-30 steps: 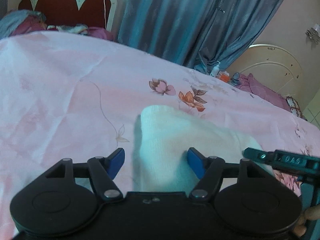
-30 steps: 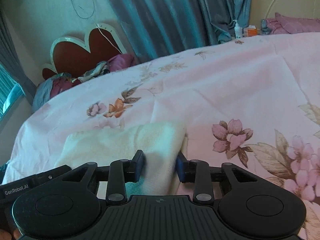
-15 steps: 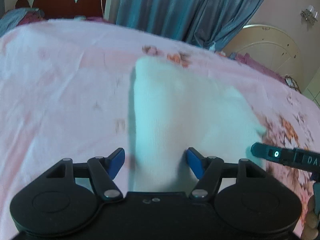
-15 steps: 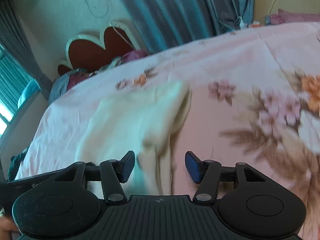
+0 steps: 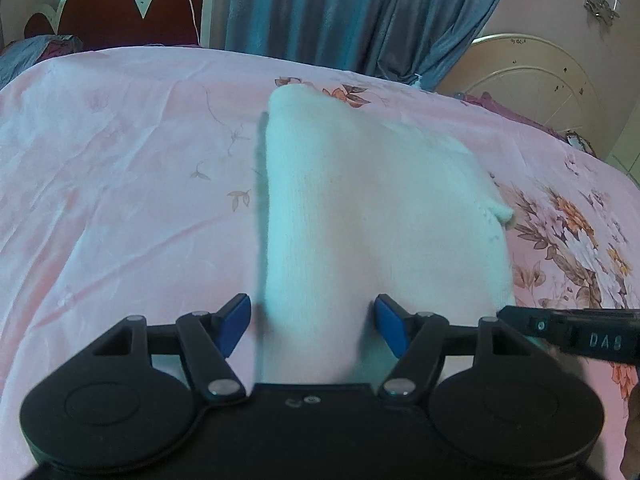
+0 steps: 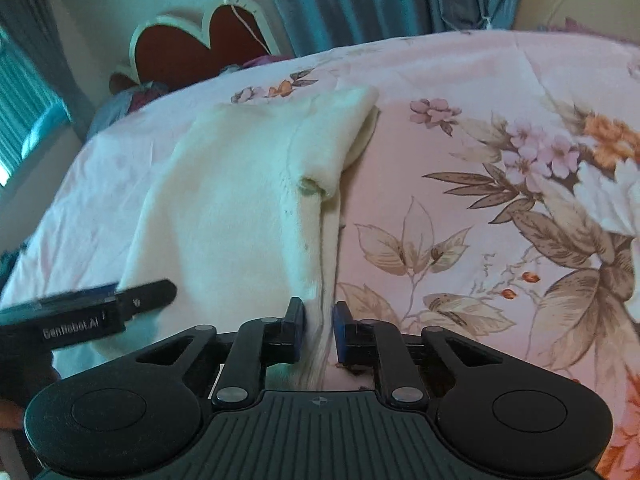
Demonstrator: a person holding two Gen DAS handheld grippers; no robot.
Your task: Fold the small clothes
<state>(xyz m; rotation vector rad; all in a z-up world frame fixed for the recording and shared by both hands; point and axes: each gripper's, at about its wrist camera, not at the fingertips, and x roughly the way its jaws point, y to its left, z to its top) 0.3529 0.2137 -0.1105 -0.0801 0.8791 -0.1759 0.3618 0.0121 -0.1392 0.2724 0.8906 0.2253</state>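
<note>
Both wrist views close, angled down; share white garment.

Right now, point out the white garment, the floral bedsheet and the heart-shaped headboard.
white garment (image 5: pixel 372 216), left wrist view, middle of its knit body.
floral bedsheet (image 6: pixel 460 240), right wrist view, leaf print.
heart-shaped headboard (image 5: pixel 132 20), left wrist view, red panel.
</note>
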